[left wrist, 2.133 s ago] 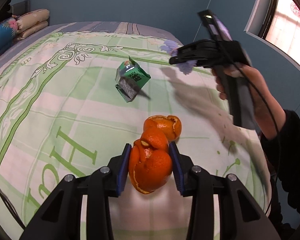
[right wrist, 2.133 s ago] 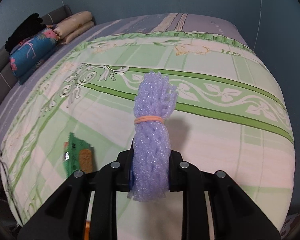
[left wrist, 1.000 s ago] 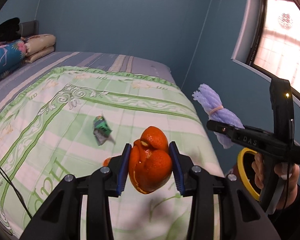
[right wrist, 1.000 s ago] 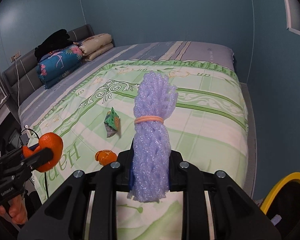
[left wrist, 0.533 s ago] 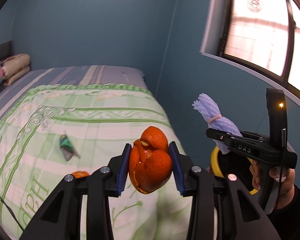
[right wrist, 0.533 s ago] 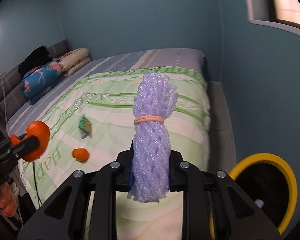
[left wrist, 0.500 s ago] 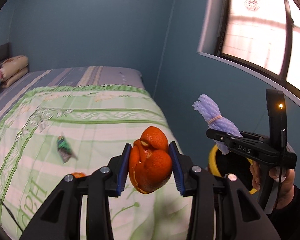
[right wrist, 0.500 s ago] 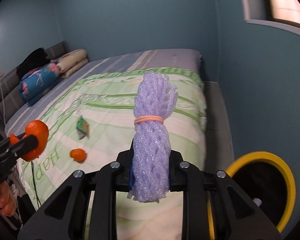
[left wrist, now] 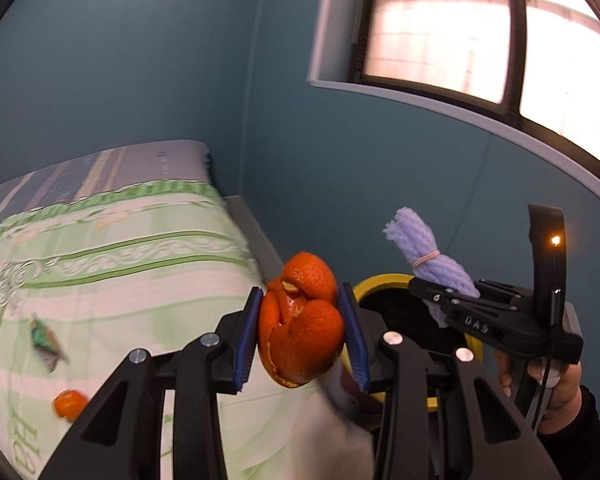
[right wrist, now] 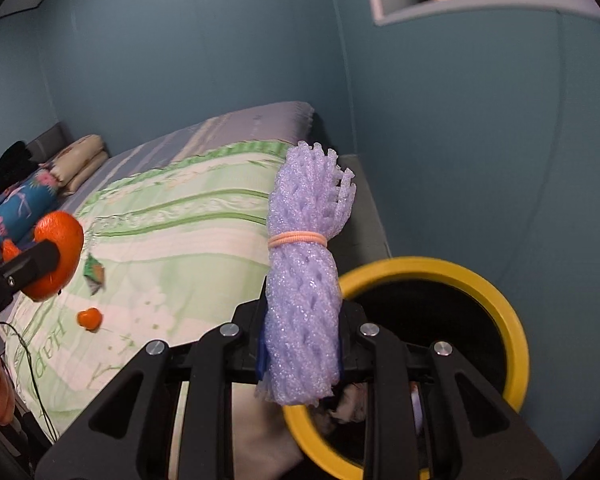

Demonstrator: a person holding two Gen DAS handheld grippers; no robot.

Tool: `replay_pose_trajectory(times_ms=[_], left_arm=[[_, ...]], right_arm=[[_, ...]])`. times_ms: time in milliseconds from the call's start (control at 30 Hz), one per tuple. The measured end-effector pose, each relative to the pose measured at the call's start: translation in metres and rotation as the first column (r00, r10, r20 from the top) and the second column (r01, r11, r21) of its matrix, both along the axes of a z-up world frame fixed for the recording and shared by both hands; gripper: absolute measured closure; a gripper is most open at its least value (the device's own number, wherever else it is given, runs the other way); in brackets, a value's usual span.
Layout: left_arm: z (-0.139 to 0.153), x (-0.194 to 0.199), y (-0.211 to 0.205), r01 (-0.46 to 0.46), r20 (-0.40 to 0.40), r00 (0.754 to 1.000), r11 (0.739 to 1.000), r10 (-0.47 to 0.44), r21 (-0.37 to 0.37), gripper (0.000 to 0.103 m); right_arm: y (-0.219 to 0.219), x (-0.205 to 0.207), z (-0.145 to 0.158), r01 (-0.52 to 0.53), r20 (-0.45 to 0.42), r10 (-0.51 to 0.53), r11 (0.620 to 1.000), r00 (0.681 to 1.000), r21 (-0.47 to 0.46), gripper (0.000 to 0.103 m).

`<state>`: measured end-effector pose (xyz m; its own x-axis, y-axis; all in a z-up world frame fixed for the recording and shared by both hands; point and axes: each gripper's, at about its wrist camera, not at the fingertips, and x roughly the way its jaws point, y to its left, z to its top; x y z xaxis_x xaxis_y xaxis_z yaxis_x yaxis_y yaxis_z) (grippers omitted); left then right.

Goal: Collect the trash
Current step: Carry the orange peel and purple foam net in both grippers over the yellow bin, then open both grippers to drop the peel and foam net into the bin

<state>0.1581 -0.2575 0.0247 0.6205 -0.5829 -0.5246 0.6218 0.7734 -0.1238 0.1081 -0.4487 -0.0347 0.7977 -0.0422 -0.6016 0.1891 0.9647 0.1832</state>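
Crumpled orange citrus peel (left wrist: pixel 302 336) is pinched between the blue pads of the left gripper (left wrist: pixel 302 340), held in the air, and the purple foam fruit net bound with a pink rubber band (right wrist: pixel 306 280) is clamped upright in the right gripper (right wrist: pixel 302 354). Compared with half a second ago, both cameras have swung off the green-and-white patterned bedspread (right wrist: pixel 171 248) toward the round black bin with a yellow rim (right wrist: pixel 516 344): it now fills the space just ahead and to the right of the right gripper, and in the left wrist view it sits right behind the left gripper, where only a sliver showed before. A small orange peel scrap (right wrist: pixel 89 318) and a crumpled green wrapper (right wrist: pixel 93 272) lie on the bedspread, well to the left of both grippers. The bin's contents are dark and partly hidden by the right gripper's frame; pale scraps show inside, but what they are cannot be told. The bedspread is motion-blurred in the left view.
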Motion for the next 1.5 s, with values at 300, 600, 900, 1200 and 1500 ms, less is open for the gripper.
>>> replay_pose_trajectory(times_ms=[300,600,900,1200,1500], left_arm=[[-0.028,0.019,-0.076,0.111,-0.05,0.993,0.993,-0.109,0.028,0.067],[-0.07,0.043,-0.137,0.165,-0.138,0.978,0.985,-0.156,0.052,0.067],[-0.102,0.062,-0.173,0.193,-0.227,0.958,0.98,-0.177,0.052,0.067],[-0.12,0.072,-0.19,0.197,-0.302,0.937,0.979,-0.174,0.047,0.065],[-0.114,0.078,-0.181,0.141,-0.313,0.941,0.99,-0.125,0.027,0.041]], right_arm=[[-0.046,-0.014,-0.031,0.089,-0.052,-0.087,0.995,0.995,0.032,0.081],[-0.071,-0.014,-0.061,0.141,-0.114,-0.133,0.987,0.985,0.072,0.08],[-0.09,-0.016,-0.085,0.177,-0.149,-0.161,0.979,0.976,0.098,0.079],[-0.095,-0.021,-0.089,0.193,-0.149,-0.18,0.978,0.972,0.075,0.074],[-0.106,-0.03,-0.085,0.222,-0.139,-0.209,0.971,0.968,0.086,0.054]])
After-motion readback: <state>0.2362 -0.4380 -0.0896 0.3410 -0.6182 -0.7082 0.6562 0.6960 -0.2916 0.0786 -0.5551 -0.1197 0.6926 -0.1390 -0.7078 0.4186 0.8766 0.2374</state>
